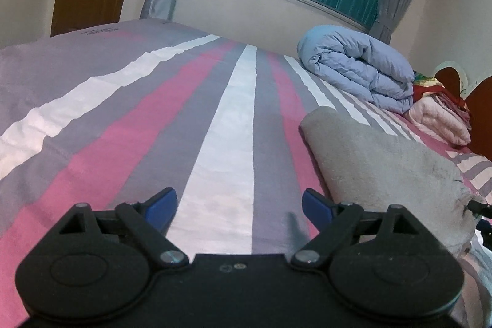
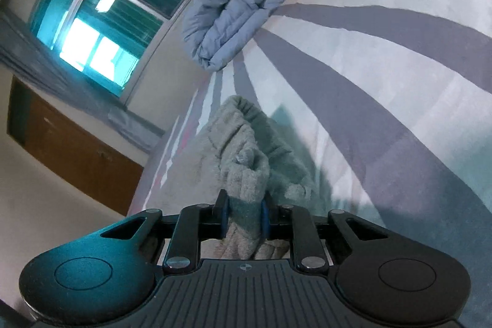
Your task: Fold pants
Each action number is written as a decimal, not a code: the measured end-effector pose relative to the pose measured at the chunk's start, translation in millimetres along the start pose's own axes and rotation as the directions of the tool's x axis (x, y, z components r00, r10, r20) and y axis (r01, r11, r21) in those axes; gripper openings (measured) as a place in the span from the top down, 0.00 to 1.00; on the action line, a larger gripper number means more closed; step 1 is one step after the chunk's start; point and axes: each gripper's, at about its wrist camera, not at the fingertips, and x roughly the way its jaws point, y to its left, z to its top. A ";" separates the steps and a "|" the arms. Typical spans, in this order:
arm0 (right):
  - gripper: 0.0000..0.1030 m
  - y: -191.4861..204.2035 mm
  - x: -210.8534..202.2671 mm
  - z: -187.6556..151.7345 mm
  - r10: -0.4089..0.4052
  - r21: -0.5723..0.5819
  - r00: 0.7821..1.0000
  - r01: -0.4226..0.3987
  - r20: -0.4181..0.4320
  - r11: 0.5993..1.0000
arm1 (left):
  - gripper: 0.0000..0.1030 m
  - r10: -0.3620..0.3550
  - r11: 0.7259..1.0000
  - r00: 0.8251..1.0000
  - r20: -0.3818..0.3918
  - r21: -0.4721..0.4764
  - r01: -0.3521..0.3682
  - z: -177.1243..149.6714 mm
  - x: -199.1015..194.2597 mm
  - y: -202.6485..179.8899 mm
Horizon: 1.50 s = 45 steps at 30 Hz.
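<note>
The grey fleece pants [image 1: 378, 165] lie folded on the striped bed, to the right of my left gripper [image 1: 240, 206]. That gripper stands open over the bare sheet, its blue pads wide apart with nothing between them. In the right wrist view a bunched fold of the same grey pants [image 2: 243, 171] sits between the blue pads of my right gripper [image 2: 245, 219], which is shut on it. The elastic waistband curls up just beyond the fingers. The right view is rolled, so the bed tilts steeply.
The bed sheet [image 1: 153, 119] has pink, grey and white stripes. A rolled blue duvet [image 1: 356, 66] and a pink folded blanket [image 1: 436, 119] lie at the far right by the headboard. A window, grey curtains and a brown door stand beyond the bed.
</note>
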 end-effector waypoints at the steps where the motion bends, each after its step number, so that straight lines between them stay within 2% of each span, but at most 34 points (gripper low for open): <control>1: 0.76 2.6 -2.2 0.4 -0.007 -0.022 1.000 0.007 -0.006 1.000 | 0.20 0.000 1.000 1.000 0.002 0.000 0.000 0.1 -0.3 0.0; 2: 0.68 7.2 -5.4 -0.6 -0.006 -0.045 1.000 0.006 -0.009 0.999 | 0.20 -0.001 1.000 1.000 0.004 0.004 0.001 0.2 -0.5 -0.4; 4: 0.46 21.6 -16.4 -5.5 -0.009 -0.131 0.998 0.017 0.061 0.991 | 0.20 0.001 1.000 1.000 0.006 0.016 -0.001 0.5 0.2 -2.0; 5: 0.29 24.7 -25.0 -8.1 -0.020 -0.167 0.994 0.038 0.106 0.985 | 0.20 0.002 1.000 1.000 0.007 0.022 -0.002 0.2 0.5 -3.0; 6: 0.23 27.7 -28.9 -12.9 -0.035 -0.188 0.990 0.060 0.136 0.980 | 0.20 0.003 1.000 1.000 0.006 0.029 -0.003 0.2 1.3 -4.3; 7: 0.23 29.2 -28.0 -17.5 -0.041 -0.201 0.990 0.068 0.132 0.977 | 0.20 0.003 0.999 1.000 0.005 0.037 -0.004 -0.1 1.7 -6.0; 11: 0.23 24.0 2.1 -20.1 -0.065 -0.167 0.997 0.070 0.030 0.983 | 0.19 0.008 0.998 1.000 -0.003 0.067 -0.007 -1.5 2.5 -10.6; 13: 0.24 23.5 16.3 -22.0 -0.125 -0.168 0.992 0.121 -0.016 0.978 | 0.18 0.010 0.998 1.000 -0.007 0.064 -0.010 -1.7 2.8 -10.4; 14: 0.39 24.5 20.8 -22.9 -0.138 -0.175 0.990 0.131 -0.027 0.976 | 0.18 0.013 0.998 1.000 -0.011 0.060 -0.013 -1.8 3.5 -9.8; 15: 0.50 24.0 17.0 -25.3 -0.139 -0.196 0.990 0.133 -0.020 0.972 | 0.18 0.015 0.998 1.000 -0.016 0.058 -0.014 -0.9 4.4 -9.3; 18: 0.60 29.8 8.5 -28.6 -0.114 -0.254 0.993 0.107 -0.012 0.961 | 0.18 0.018 0.998 0.999 -0.028 0.066 -0.016 -1.4 7.3 -9.9; 20: 0.61 32.3 -2.0 -30.7 -0.059 -0.273 0.998 0.059 0.007 0.960 | 0.18 0.017 0.997 0.999 -0.030 0.076 -0.015 -1.9 7.7 -11.1; 22: 0.61 33.4 -10.1 -35.9 -0.040 -0.277 0.999 0.044 0.019 0.960 | 0.18 0.016 0.997 0.999 -0.031 0.082 -0.014 -2.2 7.5 -11.6; 24: 0.61 25.2 3.4 -36.3 -0.111 -0.251 0.993 0.099 -0.035 0.963 | 0.18 0.017 0.997 0.999 -0.031 0.081 -0.014 -2.5 7.1 -11.7; 25: 0.61 19.4 7.8 -37.2 -0.122 -0.226 0.991 0.106 -0.056 0.968 | 0.18 0.017 0.997 0.999 -0.032 0.081 -0.015 -2.5 7.1 -11.6; 29: 0.61 19.1 0.9 -34.5 -0.091 -0.192 0.995 0.081 -0.047 0.978 | 0.17 0.016 0.997 0.999 -0.032 0.080 -0.013 -2.5 6.7 -11.3; 31: 0.61 22.1 -12.0 -34.8 -0.024 -0.181 1.000 0.023 -0.003 0.983 | 0.17 0.015 0.997 0.999 -0.035 0.079 -0.012 -2.1 7.0 -10.8; 34: 0.60 15.6 -1.7 -34.3 -0.085 -0.171 0.995 0.075 -0.051 0.982 | 0.17 0.003 0.997 0.999 -0.035 0.072 0.000 -0.9 5.8 -10.1; 35: 0.56 13.3 -0.8 -32.6 -0.074 -0.158 0.996 0.064 -0.055 0.985 | 0.17 -0.024 0.998 0.999 -0.025 0.062 0.026 0.0 3.8 -9.1; 36: 0.42 13.3 -6.2 -29.0 -0.048 -0.140 0.998 0.042 -0.038 0.989 | 0.17 -0.053 0.997 0.998 -0.016 0.047 0.054 1.3 1.7 -7.3; 38: 0.21 18.4 -22.7 -22.8 -0.050 -0.148 0.998 0.056 0.048 0.987 | 0.16 -0.122 0.992 0.992 -0.016 0.031 0.122 5.5 2.0 -8.4; 39: 0.21 18.9 -27.4 -19.4 -0.036 -0.166 0.997 0.046 0.065 0.985 | 0.16 -0.144 0.989 0.989 -0.023 0.029 0.145 7.1 4.2 -11.1; 41: 0.21 16.3 -25.6 -9.5 -0.026 -0.179 0.999 0.030 0.023 0.983 | 0.17 -0.212 0.977 0.976 -0.052 0.025 0.214 10.8 12.6 -19.3; 43: 0.21 12.0 -21.0 -3.1 -0.028 -0.192 1.000 0.026 -0.011 0.981 | 0.20 -0.296 0.955 0.951 -0.090 0.007 0.298 15.8 26.7 -26.9; 45: 0.21 4.0 -12.0 3.9 -0.022 -0.189 0.998 0.011 -0.055 0.982 | 0.22 -0.370 0.929 0.915 -0.162 -0.044 0.368 20.4 48.5 -32.1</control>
